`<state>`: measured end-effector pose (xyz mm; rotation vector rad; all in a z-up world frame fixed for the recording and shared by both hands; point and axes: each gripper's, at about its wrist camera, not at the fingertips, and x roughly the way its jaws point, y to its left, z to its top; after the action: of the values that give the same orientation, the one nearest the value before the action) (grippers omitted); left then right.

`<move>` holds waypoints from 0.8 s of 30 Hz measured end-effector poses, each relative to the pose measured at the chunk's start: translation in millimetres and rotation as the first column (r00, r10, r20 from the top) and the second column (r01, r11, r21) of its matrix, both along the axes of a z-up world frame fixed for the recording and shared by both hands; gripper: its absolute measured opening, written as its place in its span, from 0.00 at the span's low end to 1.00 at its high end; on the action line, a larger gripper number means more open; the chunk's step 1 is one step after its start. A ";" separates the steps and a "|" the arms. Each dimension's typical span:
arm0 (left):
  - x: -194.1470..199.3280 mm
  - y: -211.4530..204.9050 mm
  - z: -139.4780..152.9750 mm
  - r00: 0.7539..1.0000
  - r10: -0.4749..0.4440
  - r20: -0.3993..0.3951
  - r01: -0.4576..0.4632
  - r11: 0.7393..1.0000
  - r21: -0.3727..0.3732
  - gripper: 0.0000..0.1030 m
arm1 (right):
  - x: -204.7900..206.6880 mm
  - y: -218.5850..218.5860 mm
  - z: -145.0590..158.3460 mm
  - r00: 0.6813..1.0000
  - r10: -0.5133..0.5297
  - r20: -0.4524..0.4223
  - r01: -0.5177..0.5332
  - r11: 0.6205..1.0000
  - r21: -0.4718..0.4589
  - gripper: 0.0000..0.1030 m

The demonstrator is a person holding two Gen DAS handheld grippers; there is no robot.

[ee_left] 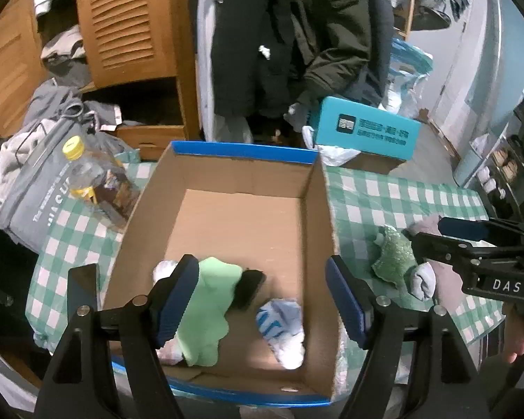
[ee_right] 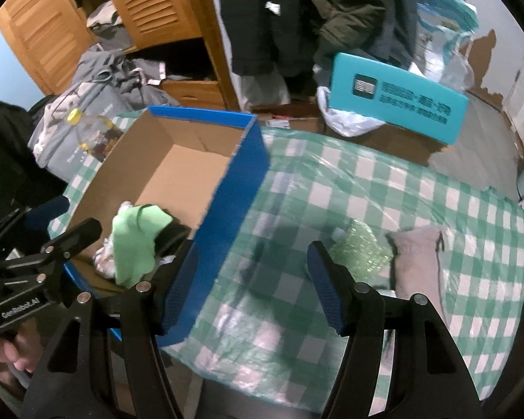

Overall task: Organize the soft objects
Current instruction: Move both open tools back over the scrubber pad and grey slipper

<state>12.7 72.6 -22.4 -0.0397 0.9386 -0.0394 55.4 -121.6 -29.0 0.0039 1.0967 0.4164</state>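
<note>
Sparkly green plush toy (ee_right: 361, 251) lies on the checked tablecloth (ee_right: 401, 188) just right of the right gripper (ee_right: 251, 282), whose jaws stand apart, empty. The left gripper (ee_left: 262, 296), jaws also apart, hangs over the cardboard box (ee_left: 318, 188), so the right hand is nearer.

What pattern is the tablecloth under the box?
Green and white checks on the tablecloth, clearest in the right wrist view.

Socks (ee_left: 206, 300) in box (ee_left: 318, 209), toy (ee_left: 394, 258) right.

two wrist views, both angled steeply down from close above
left looks into the open blue-edged cardboard box (ee_left: 248, 174); right over the green checked tabletop (ee_right: 384, 188); both share them.
</note>
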 end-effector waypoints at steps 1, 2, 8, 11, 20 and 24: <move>0.2 -3.9 -0.2 1.000 -0.007 -0.001 0.007 1.000 0.004 0.75 | 0.0 -4.3 -0.8 1.000 -0.006 -0.002 0.006 1.000 0.000 0.63; 0.4 -7.4 -0.4 1.000 -0.012 -0.003 0.012 1.000 0.006 0.75 | -0.2 -10.7 -2.2 1.000 -0.015 -0.005 0.015 1.000 0.001 0.63; 2.3 -31.2 -0.3 0.999 -0.052 -0.008 0.052 0.998 0.022 0.75 | -2.4 -36.5 -7.2 0.999 -0.050 -0.013 0.050 0.999 0.006 0.63; 3.3 -43.1 -0.6 0.997 -0.074 -0.012 0.075 0.997 0.033 0.77 | -3.7 -47.3 -10.1 0.998 -0.063 -0.015 0.063 0.998 0.003 0.63; 7.8 -74.1 -6.3 0.990 -0.133 -0.039 0.134 0.990 0.038 0.78 | -5.5 -82.9 -20.7 0.993 -0.114 -0.030 0.114 0.993 -0.007 0.63; 10.9 -88.4 -11.0 0.986 -0.155 -0.058 0.157 0.987 0.042 0.78 | -5.7 -99.7 -25.5 0.989 -0.140 -0.037 0.140 0.990 -0.009 0.63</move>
<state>23.6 -15.8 -33.4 0.0764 0.9951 -0.1623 49.7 -221.3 -54.5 0.0833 1.1267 0.2877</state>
